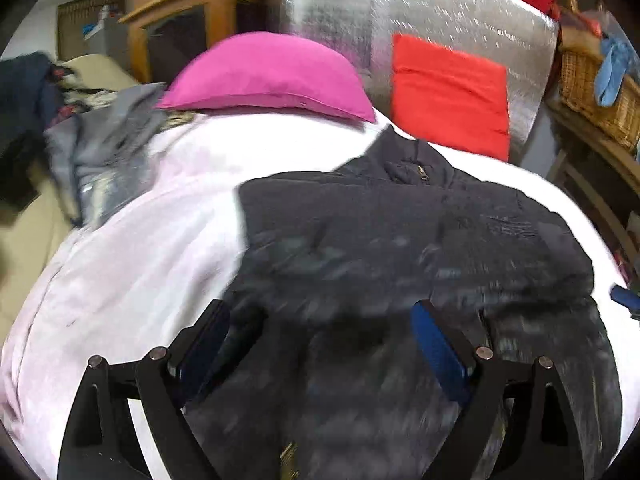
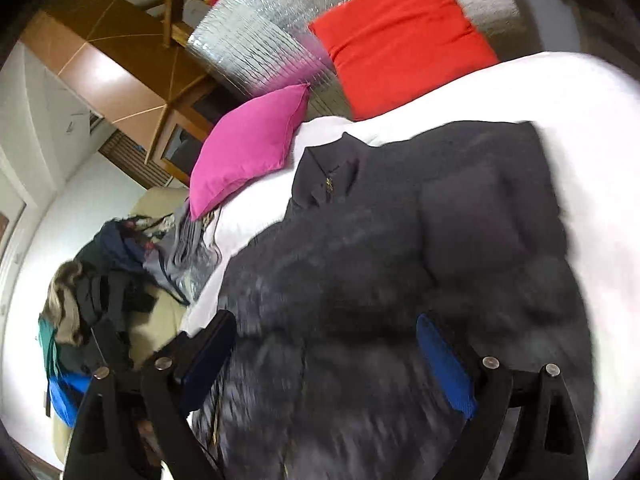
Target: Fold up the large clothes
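White bedding (image 1: 132, 264) covers the bed; silver foil panel behind. Dark padded jacket (image 1: 420, 240) lies flat on it, collar (image 1: 412, 164) toward the pink pillow (image 1: 264, 76), hem toward both claws. Long axis runs from the pillow end straight back to the grippers. Left gripper (image 1: 320, 344) hangs over the hem end farther from the pillow, jaws wide, nothing held. Right gripper (image 2: 326, 356) likewise spread and empty, above the same end. Neither is clearly nearer; the hem looks like the likely next hold.
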Demonstrator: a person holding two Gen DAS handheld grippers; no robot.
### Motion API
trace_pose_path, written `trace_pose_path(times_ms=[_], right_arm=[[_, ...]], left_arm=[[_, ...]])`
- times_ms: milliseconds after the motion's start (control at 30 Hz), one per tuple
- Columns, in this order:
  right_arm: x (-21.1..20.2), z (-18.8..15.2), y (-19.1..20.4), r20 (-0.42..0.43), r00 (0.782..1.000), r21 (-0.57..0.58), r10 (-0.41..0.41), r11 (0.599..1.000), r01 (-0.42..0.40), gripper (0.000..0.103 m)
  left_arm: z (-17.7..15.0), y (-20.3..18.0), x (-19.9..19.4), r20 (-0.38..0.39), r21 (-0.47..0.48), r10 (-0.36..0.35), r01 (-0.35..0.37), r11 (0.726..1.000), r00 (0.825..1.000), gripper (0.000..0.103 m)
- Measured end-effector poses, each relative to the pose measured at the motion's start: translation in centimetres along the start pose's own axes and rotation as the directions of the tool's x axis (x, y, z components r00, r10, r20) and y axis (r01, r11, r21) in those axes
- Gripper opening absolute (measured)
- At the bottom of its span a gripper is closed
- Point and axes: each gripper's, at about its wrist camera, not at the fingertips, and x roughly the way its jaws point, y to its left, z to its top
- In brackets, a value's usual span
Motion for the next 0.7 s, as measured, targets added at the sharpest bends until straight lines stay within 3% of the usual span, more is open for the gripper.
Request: trace_pose_path(times_ms=[233, 333, 700], right_arm=[[-11.1, -4.7, 1.2, 0.137, 0.989, -0.035, -0.056, 0.997, 0.062, 0.093], [-14.4, -6.6, 2.0, 0.173, 0.983, -0.035, -0.058, 0.997, 0.065, 0.093], [-20.5, -13.2, 1.6, 0.208, 0.976, 0.023, -0.071, 0.997, 0.067, 0.094]], left_arm=[[-4.6, 5.8, -8.9, 0.042, -0.115, 0.040, -0.035, 0.993, 0.998, 0.092], [-6.5, 7.1, -11.3, 0.020, -0.154, 0.029, -0.026, 0.988, 0.999, 0.092], [-13.4, 10.4, -17.0, 0.012, -0.260, 0.044, -0.039, 0.965, 0.999, 0.092]])
